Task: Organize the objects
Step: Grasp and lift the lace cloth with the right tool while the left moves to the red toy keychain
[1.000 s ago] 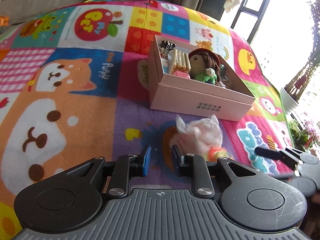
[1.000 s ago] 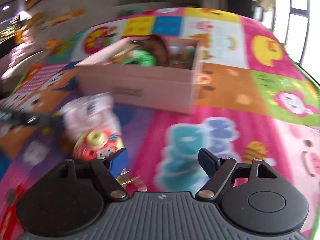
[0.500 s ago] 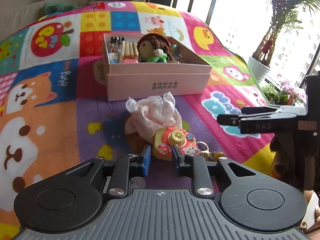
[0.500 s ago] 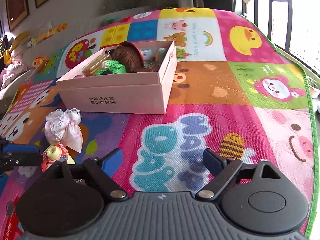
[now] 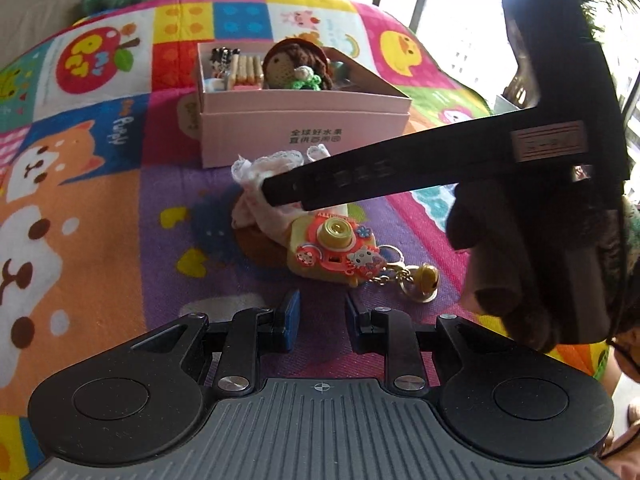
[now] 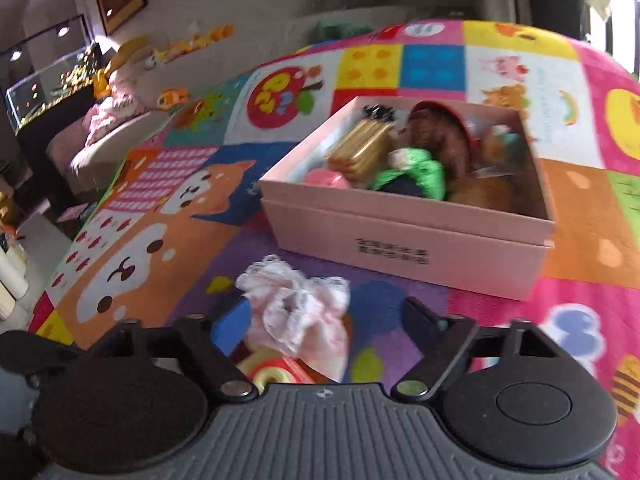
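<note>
On the bright cartoon-patterned play mat (image 5: 120, 216), a pink cardboard box (image 5: 304, 136) sits open with a crocheted doll (image 5: 292, 68) with brown yarn hair, a row of tan sticks (image 5: 248, 70) and other small items already inside it. Just in front of the box, on a purple square of the mat, lies a pink lace-trimmed scrunchie (image 6: 300, 312), and touching its near side is a small yellow toy camera (image 5: 334, 248) with a red face, cartoon stickers and a gold keychain bell (image 5: 424, 278) trailing to its right. The left gripper (image 5: 318, 316) hangs low over the mat just short of the toy camera, its fingers drawn close together with only a narrow slot between them and nothing in that slot. The right gripper (image 6: 324, 320) reaches in from the right side; in the left wrist view its long black finger (image 5: 360, 176) crosses in front of the scrunchie, with the hand (image 5: 500, 264) gripping the handle behind it. In the right wrist view, which is slightly blurred, the scrunchie lies between that gripper's blue-padded finger (image 6: 232, 324) and the black one opposite; the jaws have just been closing around it, yet a gap remains on the right side, so the pads do not press the fabric. The top of the toy camera peeks out under the scrunchie at the gripper's base.
</note>
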Demonstrator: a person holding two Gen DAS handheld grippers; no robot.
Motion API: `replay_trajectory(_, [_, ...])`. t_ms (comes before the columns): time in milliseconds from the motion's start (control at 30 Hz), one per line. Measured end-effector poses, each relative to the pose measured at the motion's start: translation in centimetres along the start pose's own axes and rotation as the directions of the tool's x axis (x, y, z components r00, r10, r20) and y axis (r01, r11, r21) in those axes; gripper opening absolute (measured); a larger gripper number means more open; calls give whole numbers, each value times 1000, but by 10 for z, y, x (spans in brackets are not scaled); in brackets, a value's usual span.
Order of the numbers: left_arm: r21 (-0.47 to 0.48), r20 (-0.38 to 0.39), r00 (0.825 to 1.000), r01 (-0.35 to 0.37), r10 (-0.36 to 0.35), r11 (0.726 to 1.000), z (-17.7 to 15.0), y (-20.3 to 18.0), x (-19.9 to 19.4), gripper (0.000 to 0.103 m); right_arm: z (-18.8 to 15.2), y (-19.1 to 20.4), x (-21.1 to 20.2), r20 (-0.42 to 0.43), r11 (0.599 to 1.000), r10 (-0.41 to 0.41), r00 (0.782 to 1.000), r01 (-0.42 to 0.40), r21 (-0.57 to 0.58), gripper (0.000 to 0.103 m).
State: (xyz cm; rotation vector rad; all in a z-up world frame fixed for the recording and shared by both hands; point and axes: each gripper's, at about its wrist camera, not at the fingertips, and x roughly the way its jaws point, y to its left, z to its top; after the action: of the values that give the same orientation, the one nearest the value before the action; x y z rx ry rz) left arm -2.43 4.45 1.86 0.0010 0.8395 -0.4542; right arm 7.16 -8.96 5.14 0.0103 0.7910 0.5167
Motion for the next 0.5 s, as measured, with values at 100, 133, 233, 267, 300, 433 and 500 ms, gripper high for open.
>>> replay_trajectory(100, [-2, 5, 1000, 4, -4, 1000, -1, 1, -1, 27, 3, -5, 6, -4, 998, -59, 998, 59, 5, 29])
replay_trajectory(133, [11, 7, 1000, 6, -6, 1000, -1, 1, -1, 27, 3, -12, 4, 9, 996, -92, 996, 91, 20, 28])
replay_trajectory(233, [35, 14, 1000, 6, -7, 999, -3, 0, -1, 27, -3, -40, -11, 20, 978, -196, 980, 194, 80, 27])
replay_trajectory(267, [37, 16, 1000, 5, -5, 999, -3, -1, 0, 27, -7, -50, -18, 20, 971, -221, 975, 218, 93, 27])
replay_trajectory(300, [38, 19, 1000, 3, -3, 999, -3, -2, 1, 27, -12, -58, -25, 16, 967, -236, 972, 233, 106, 27])
replay_trajectory(433, [9, 14, 1000, 13, -13, 1000, 7, -8, 11, 31, -37, -86, -49, 0, 955, -253, 967, 250, 160, 32])
replay_trajectory(500, [-22, 6, 999, 31, -31, 999, 14, -11, 17, 35, -48, -93, -56, 22, 951, -266, 964, 259, 169, 46])
